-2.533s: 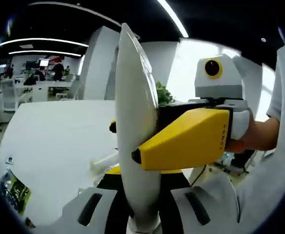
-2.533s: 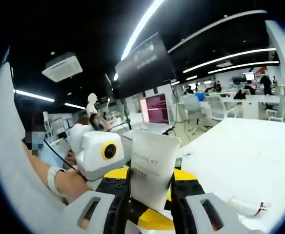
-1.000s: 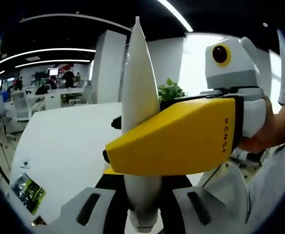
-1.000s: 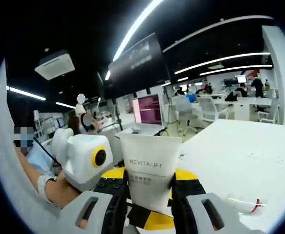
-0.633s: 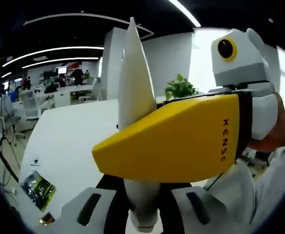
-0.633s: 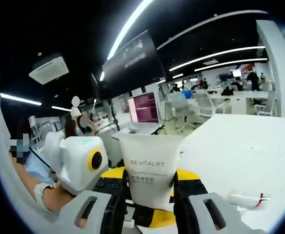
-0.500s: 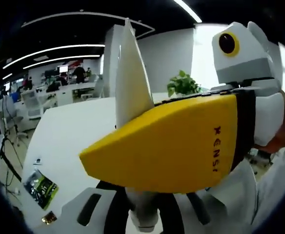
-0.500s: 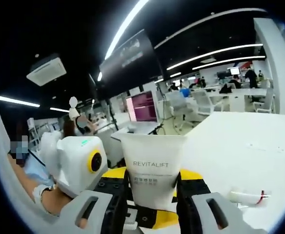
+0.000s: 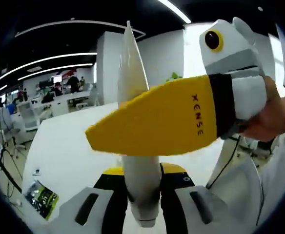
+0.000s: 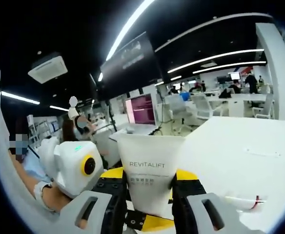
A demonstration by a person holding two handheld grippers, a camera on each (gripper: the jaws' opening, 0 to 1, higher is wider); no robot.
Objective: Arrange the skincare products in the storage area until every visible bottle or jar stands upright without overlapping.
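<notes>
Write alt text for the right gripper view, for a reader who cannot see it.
A white tube printed REVITALIFT stands gripped between the right gripper's jaws, held above a white table. The left gripper, in a person's hand, also grips it from the left; an open office lies behind.

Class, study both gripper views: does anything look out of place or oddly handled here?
Yes. One white tube is clamped by both grippers at once, left and right, held up above the table rather than standing on it.
</notes>
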